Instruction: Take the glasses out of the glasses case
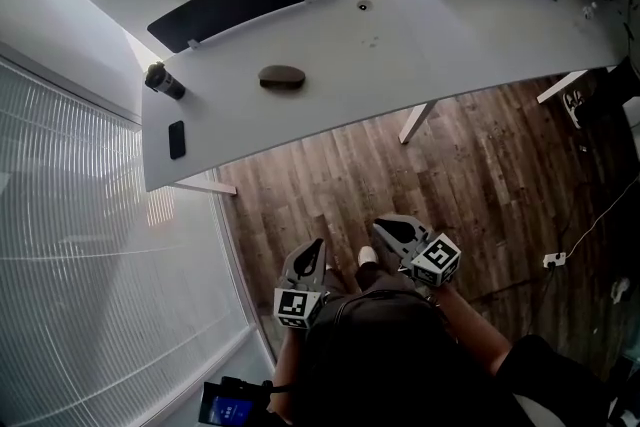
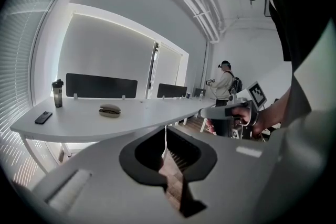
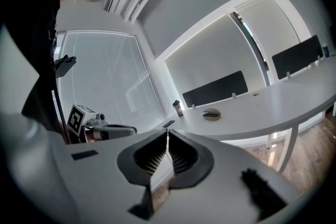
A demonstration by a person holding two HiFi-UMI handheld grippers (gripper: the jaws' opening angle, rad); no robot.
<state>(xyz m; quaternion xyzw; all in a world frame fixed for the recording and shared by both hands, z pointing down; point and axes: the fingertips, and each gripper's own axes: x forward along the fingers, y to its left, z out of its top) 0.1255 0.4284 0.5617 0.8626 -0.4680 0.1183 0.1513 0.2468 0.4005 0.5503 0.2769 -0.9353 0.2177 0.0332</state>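
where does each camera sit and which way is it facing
Head view: on the person's head, facing steeply down at the table, case and floor; shows left gripper, right gripper, torso.
Left gripper view: on the left gripper, facing roughly level toward the table; shows its own shut jaws, the right gripper at right.
Right gripper view: on the right gripper, facing the table too; shows its own shut jaws, the left gripper at left.
Shared: all three see the case.

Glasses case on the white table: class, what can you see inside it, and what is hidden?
Nothing inside shows. The glasses case lies with its lid down on the table, so its shell covers any contents; whether anything is in it cannot be seen.
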